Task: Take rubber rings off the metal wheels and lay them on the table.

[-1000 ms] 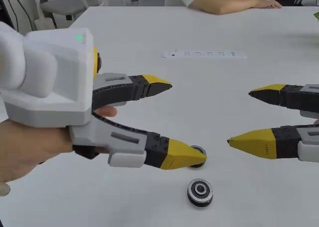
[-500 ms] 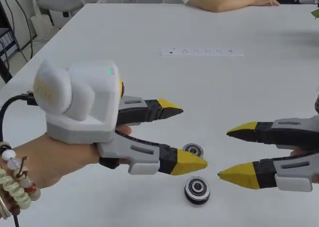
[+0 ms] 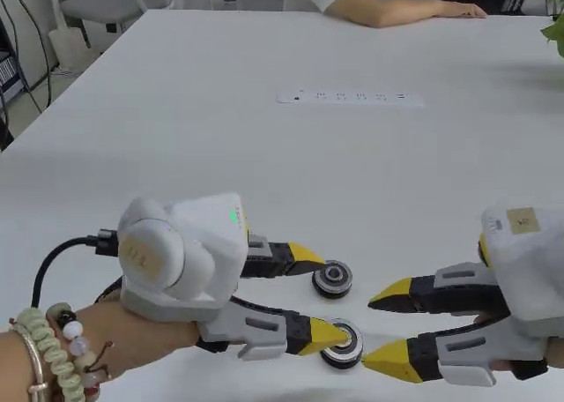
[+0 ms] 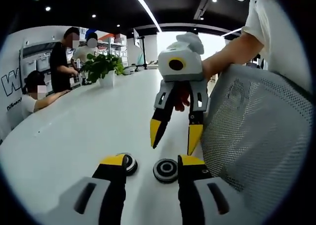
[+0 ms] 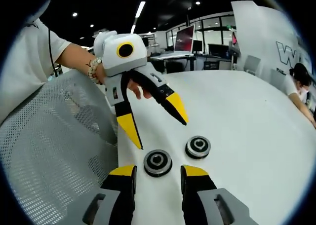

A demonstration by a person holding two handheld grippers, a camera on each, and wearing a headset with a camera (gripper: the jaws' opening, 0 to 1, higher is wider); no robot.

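- On the counter (image 3: 264, 155), close in front of the person, the near wheel (image 3: 342, 345) lies flat, axle up, its rubber ring (image 5: 146, 164) on. The far wheel (image 3: 332, 279) lies just beyond.
- The near wheel sits between the facing claws, dead ahead of the right claw (image 3: 367, 331).
- The left claw (image 3: 335, 296) has its lower jaw tip at the near wheel's edge.
- Both claws gape wide, holding nothing.

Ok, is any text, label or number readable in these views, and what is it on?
"W": big letter on a wall panel in the left gripper view, rest cut off; same on the far wall in the right gripper view.
Beneath the first, small print: too blurred to read.
On the right gripper, a sticker: too small to read.
On the left gripper, yellowish print: blurred.
On the power strip, markings unreadable.
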